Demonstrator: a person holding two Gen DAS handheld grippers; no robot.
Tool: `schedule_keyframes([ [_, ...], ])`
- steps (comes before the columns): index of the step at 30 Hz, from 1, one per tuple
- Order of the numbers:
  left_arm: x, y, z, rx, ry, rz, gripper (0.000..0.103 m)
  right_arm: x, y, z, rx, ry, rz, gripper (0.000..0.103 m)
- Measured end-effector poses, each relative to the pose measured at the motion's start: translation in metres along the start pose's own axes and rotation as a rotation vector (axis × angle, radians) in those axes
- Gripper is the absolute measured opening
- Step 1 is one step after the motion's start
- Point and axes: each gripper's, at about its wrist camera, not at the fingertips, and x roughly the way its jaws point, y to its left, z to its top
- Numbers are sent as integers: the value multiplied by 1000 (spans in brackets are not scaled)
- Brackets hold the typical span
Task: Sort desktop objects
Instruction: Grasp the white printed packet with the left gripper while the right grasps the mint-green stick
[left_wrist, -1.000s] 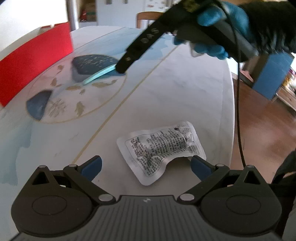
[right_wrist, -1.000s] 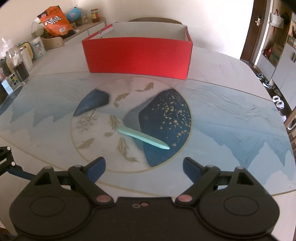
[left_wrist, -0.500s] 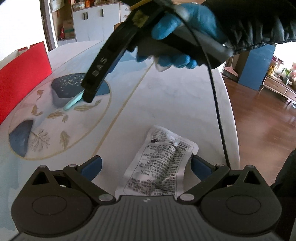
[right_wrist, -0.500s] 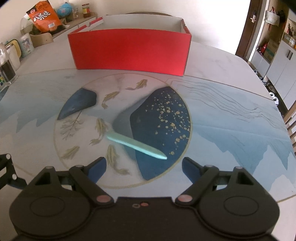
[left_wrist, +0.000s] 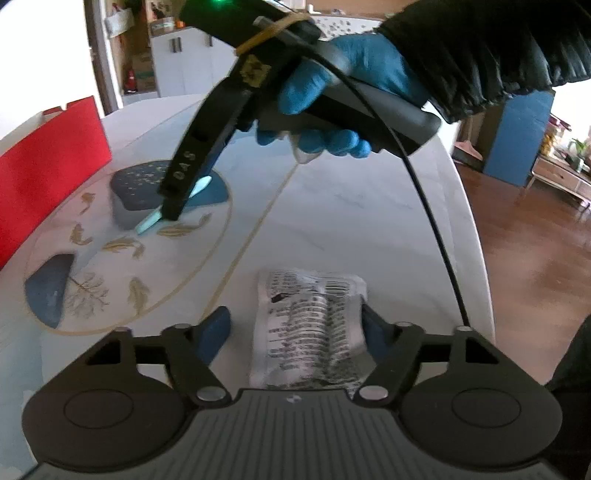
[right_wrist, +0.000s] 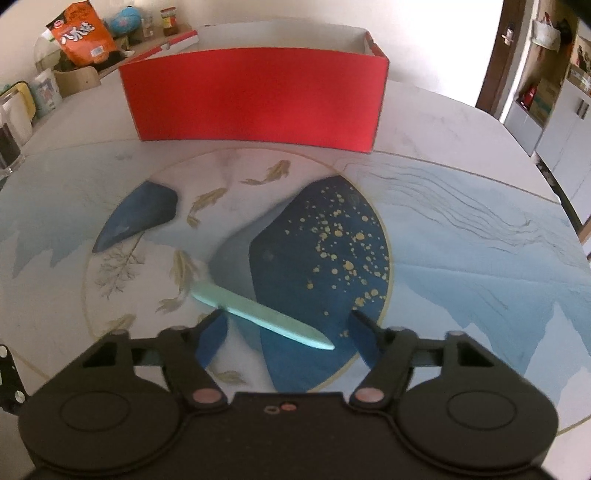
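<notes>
A white printed sachet (left_wrist: 314, 325) lies on the table between the open blue fingers of my left gripper (left_wrist: 295, 328), against the right finger. A slim mint-green stick (right_wrist: 258, 317) lies flat on the table's painted disc, and my right gripper (right_wrist: 286, 332) is open right over it, fingers on either side. The stick also shows in the left wrist view (left_wrist: 147, 223), partly hidden by the right gripper (left_wrist: 173, 210) held in a blue-gloved hand. An open red box (right_wrist: 255, 99) stands beyond, on the far side of the table.
The round table (right_wrist: 461, 266) has a painted fish-and-mountain top. Its edge drops to a wooden floor (left_wrist: 535, 258) on the right of the left wrist view. Snack bags and jars (right_wrist: 81, 37) stand on a counter behind the box.
My left gripper has moved forward so the sachet now lies between its fingers. My right gripper has come down and forward over the green stick.
</notes>
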Motion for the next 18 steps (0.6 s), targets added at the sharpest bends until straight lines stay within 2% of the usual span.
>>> schedule_keyframes([
  [1,-1,2,0,-9,-5,8,58,-1,1,0,-4,-4,4,53],
  [3,-1,6,0,-27,-8,17,57,-2,2,1,-13,-6,9,48],
  [4,-1,6,0,-27,-9,22,57,-2,3,1,-16,-7,10,40],
  [7,-1,5,1,-36,-7,34,57,-4,5,1,-18,-13,7,24],
  [9,1,6,3,-54,-9,49,56,-5,6,0,-17,-16,-3,17],
  [13,1,11,4,-86,-12,69,56,-6,7,-1,-22,-20,-26,10],
  [18,-2,14,5,-117,-16,89,55,-11,7,-2,-5,-25,-40,9],
])
